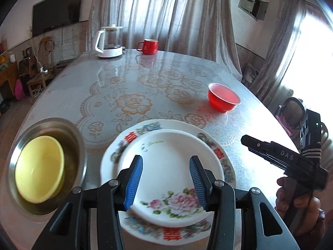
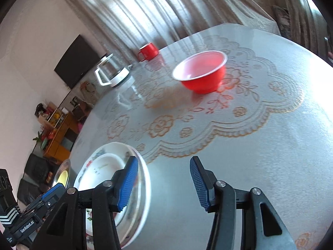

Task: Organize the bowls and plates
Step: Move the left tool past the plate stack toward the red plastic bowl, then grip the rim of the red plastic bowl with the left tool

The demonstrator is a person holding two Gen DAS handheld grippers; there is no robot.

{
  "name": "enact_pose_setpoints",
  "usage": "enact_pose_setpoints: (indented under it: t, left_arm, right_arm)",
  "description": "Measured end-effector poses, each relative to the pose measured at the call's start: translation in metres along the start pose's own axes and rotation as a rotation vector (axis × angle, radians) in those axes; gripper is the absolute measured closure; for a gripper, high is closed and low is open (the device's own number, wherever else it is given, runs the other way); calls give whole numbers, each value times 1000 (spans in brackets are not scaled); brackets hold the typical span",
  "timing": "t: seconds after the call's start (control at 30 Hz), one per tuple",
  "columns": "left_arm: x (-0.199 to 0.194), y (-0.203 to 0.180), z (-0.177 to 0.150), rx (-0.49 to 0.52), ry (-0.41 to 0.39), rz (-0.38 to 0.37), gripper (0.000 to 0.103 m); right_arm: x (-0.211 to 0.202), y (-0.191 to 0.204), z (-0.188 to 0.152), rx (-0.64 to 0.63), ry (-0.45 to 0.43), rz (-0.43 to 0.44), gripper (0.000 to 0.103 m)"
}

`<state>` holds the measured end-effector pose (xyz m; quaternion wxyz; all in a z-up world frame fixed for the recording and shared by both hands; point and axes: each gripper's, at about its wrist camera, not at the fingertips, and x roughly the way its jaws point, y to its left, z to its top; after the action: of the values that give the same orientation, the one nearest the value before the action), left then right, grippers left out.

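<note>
A small white floral plate (image 1: 166, 166) lies stacked on a larger patterned plate (image 1: 220, 152) at the table's near edge. My left gripper (image 1: 165, 180) is open, hovering just above the small plate, holding nothing. A yellow bowl (image 1: 39, 166) sits in a steel dish (image 1: 68, 131) to the left. A red bowl (image 1: 223, 100) stands alone at the right. My right gripper (image 2: 164, 184) is open and empty above bare table, right of the plate stack (image 2: 141, 187); the red bowl (image 2: 203, 73) lies beyond it. The right gripper also shows in the left wrist view (image 1: 249, 142).
A white electric kettle (image 1: 109, 42) and a red mug (image 1: 148, 46) stand at the table's far edge. The table (image 1: 145, 87) has a glossy floral cover. Curtains hang behind; a TV and cabinets are to the left.
</note>
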<state>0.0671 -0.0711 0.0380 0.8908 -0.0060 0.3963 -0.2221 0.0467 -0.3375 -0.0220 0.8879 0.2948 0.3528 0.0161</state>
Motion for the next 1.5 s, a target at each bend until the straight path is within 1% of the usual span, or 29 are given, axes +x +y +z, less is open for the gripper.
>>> enact_pose_setpoints:
  t: [0.3, 0.4, 0.5, 0.57, 0.77, 0.8, 0.87, 0.93, 0.97, 1.1, 1.17, 1.27, 1.37, 1.43, 1.47, 1.5]
  left_arm:
    - [32, -35, 21, 27, 63, -43, 55]
    - [39, -46, 27, 38, 72, -48, 55]
    - [48, -55, 33, 46, 81, -54, 51]
    - [54, -58, 38, 41, 91, -63, 45]
    - [69, -67, 53, 32, 107, -75, 43]
    - [73, -68, 56, 31, 110, -73, 42]
    - [80, -71, 60, 22, 115, -72, 35]
    - [86, -73, 65, 12, 125, -85, 33]
    - [88, -75, 67, 12, 131, -92, 29]
    - [99, -82, 81, 4, 129, -153, 19]
    - [107, -85, 89, 7, 138, -190, 12]
    - [122, -89, 99, -3, 169, -202, 6]
    - [139, -92, 108, -14, 205, -212, 5]
    - [149, -92, 115, -30, 200, -199, 5]
    - [155, -91, 119, -45, 207, -189, 5]
    - [162, -90, 123, -64, 219, -186, 5]
  right_arm:
    - [-14, -39, 9, 56, -22, -34, 50]
    - [-16, -52, 10, 79, -26, -50, 47]
    - [-18, -65, 13, 108, -30, -59, 47]
    - [-19, -72, 15, 119, -32, -67, 47]
    - [-18, -85, 25, 129, -35, -84, 47]
    - [-18, -86, 27, 129, -35, -85, 47]
    - [-17, -89, 32, 130, -38, -86, 47]
    - [-16, -92, 37, 135, -39, -86, 47]
    - [-16, -93, 40, 132, -40, -87, 47]
    - [-15, -96, 54, 123, -51, -84, 47]
    - [-13, -97, 63, 123, -57, -75, 47]
    - [-8, -96, 76, 120, -75, -49, 47]
    - [0, -94, 87, 109, -87, -47, 47]
    - [6, -93, 95, 103, -95, -38, 47]
    - [9, -93, 99, 106, -95, -34, 52]
    - [13, -92, 103, 106, -96, -31, 53]
